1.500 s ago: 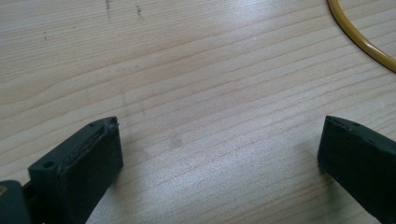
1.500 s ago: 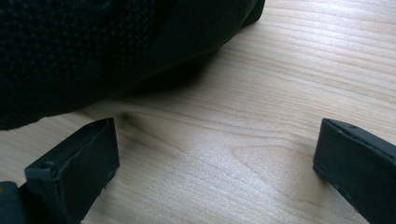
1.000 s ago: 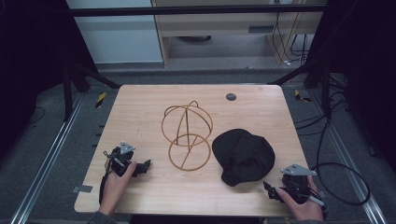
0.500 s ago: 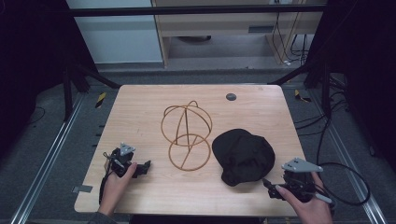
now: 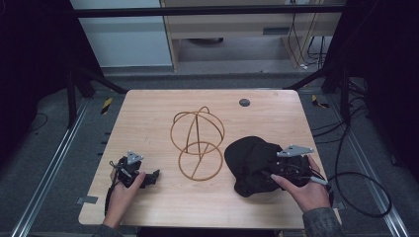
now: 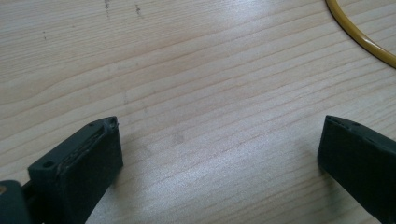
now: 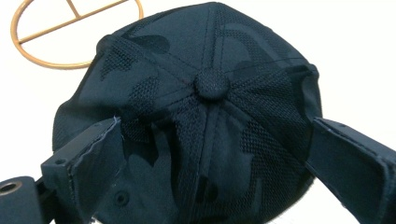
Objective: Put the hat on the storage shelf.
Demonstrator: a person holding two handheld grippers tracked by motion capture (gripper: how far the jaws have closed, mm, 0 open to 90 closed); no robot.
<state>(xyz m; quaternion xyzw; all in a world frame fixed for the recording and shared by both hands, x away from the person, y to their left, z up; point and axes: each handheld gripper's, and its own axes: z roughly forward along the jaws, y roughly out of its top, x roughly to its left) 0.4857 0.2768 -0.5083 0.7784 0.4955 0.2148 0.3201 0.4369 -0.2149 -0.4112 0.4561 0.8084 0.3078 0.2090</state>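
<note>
A black cap lies crown-up on the wooden table, right of centre. In the right gripper view its top button sits between my jaws. My right gripper hovers over the cap's right side, open, jaws spread wide around the crown. A gold wire stand, a sphere on a ring base, stands in the table's middle. My left gripper rests at the front left, open over bare wood, with the stand's ring at the upper right.
A small dark round disc lies near the table's far edge. Black frame posts and cables run along both sides of the table. A person's hands hold both grippers from the near edge.
My right gripper has moved from the front right corner up and left onto the cap. The left gripper has stayed put.
</note>
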